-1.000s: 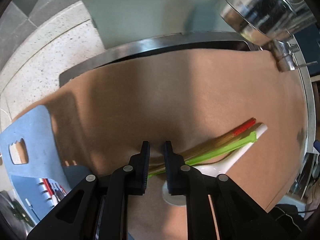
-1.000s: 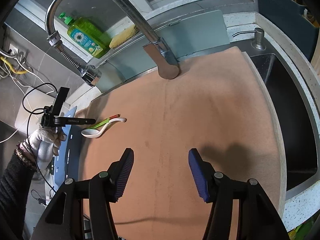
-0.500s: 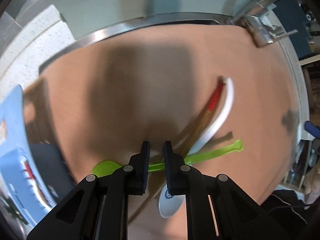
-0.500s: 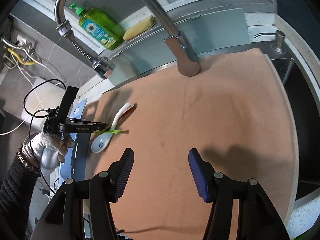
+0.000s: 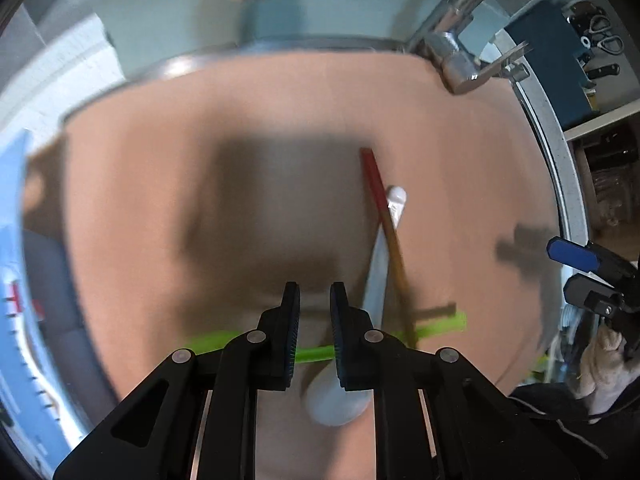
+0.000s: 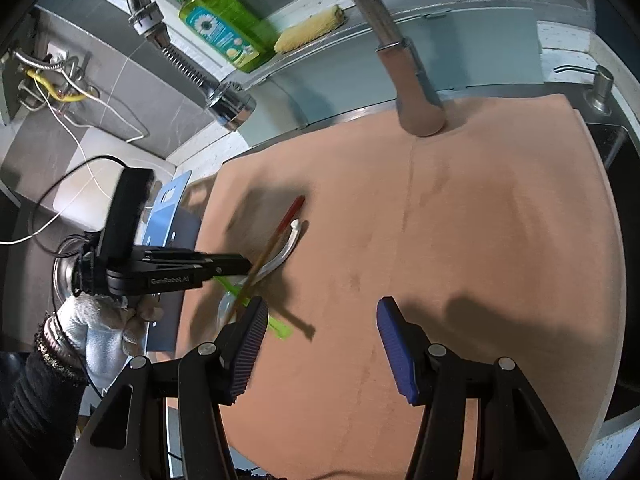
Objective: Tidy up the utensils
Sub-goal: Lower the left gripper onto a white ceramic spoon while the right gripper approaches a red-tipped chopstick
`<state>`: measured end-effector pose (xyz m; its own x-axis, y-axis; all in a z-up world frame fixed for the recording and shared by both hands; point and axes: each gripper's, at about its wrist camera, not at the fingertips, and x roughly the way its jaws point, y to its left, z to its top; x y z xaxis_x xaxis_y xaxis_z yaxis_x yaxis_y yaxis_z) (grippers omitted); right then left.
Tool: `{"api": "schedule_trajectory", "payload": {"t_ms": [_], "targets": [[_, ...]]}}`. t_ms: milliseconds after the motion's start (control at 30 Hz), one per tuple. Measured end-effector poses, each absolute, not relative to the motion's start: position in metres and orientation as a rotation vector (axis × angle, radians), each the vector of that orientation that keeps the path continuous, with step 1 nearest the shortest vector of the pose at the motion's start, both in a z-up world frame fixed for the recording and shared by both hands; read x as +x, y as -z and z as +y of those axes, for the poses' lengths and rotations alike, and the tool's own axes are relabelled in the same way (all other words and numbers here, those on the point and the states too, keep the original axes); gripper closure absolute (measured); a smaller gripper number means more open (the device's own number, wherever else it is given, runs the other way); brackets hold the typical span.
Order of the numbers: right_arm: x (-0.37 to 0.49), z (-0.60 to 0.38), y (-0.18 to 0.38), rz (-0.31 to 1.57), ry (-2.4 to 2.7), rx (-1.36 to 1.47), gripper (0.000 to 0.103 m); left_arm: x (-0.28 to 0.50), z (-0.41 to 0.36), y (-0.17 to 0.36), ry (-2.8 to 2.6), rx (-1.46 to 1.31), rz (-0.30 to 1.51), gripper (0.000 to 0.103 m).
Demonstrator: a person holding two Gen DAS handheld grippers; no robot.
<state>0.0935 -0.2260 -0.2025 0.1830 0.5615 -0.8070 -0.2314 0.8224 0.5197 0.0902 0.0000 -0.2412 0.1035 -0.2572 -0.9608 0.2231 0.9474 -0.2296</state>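
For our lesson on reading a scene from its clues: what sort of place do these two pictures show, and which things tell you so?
Most likely a kitchen sink area at home. A tall pull-down tap arches over a tan mat, a green bottle of dish soap and a yellow sponge sit on the ledge behind, and a built-in soap pump stands at the corner.

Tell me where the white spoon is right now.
The white spoon lies on the tan mat, right of the left tongs in the left wrist view, its bowl nearest the camera, with the red-tipped chopstick crossing its handle.
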Motion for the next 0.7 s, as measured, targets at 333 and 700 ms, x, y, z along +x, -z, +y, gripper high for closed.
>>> {"api": "schedule_trajectory", "payload": {"t_ms": [333,700], "targets": [[0.106,-0.192,0.207,1.331,-0.685,0.348,0.061,0.088,0.02,0.211,0.319,-0.016,1.334,0.088],[0.11,-0.152,0.236,1.481,-0.768,0.428,0.07,0.035,0.026,0.216,0.379,-0.004,1.369,0.088]]}}
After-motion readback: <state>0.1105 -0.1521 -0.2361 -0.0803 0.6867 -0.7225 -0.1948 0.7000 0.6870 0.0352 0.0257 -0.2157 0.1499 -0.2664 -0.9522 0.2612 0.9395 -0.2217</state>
